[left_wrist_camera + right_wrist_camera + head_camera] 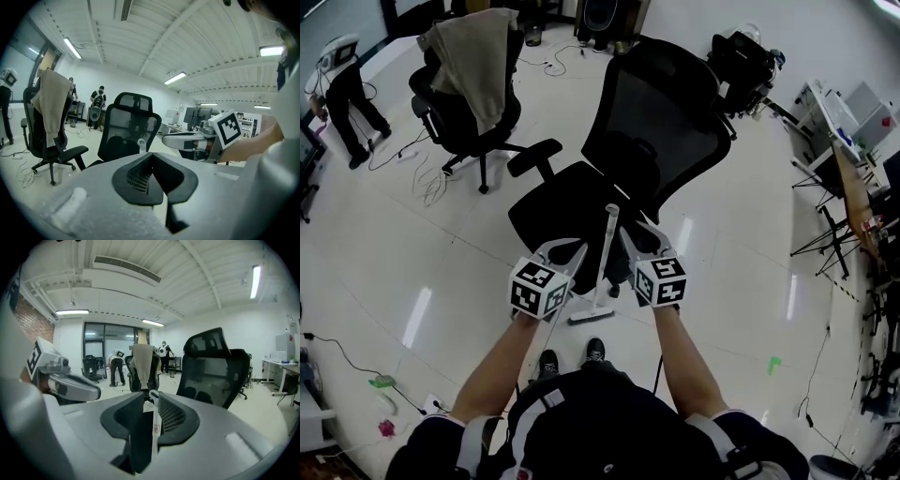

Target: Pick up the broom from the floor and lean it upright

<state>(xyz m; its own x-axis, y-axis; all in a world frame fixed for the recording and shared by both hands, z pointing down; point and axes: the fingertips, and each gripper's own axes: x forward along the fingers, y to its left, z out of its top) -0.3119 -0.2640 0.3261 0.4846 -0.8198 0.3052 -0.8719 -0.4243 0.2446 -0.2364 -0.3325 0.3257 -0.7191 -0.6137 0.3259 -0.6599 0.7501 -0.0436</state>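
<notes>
White and slim, the broom (606,251) stands nearly upright in front of me. Its brush head (592,309) is down on the pale glossy floor (403,253), just ahead of my shoes (547,362). Its handle tilts slightly toward the seat of the black mesh chair (667,122). From the head view I cannot tell whether the tip touches the seat's front edge or only crosses it in the picture.

My right hand-held gripper (639,236) is pinching the handle. In the right gripper view the white shaft runs straight up between the two pads, against the ribbed one, and its looped end pokes out just above them.

My left hand-held gripper (562,251) sits just beside the handle on the other side, level with the right one. Its pads are pressed together with nothing between them. In the left gripper view the top of the broom shows just beyond the closed tips, with the right gripper's marker cube (228,127) off to the side.

Farther back to my left stands a second chair (469,117) with a beige cloth (476,52) draped over its backrest. It is well apart from the broom.
</notes>
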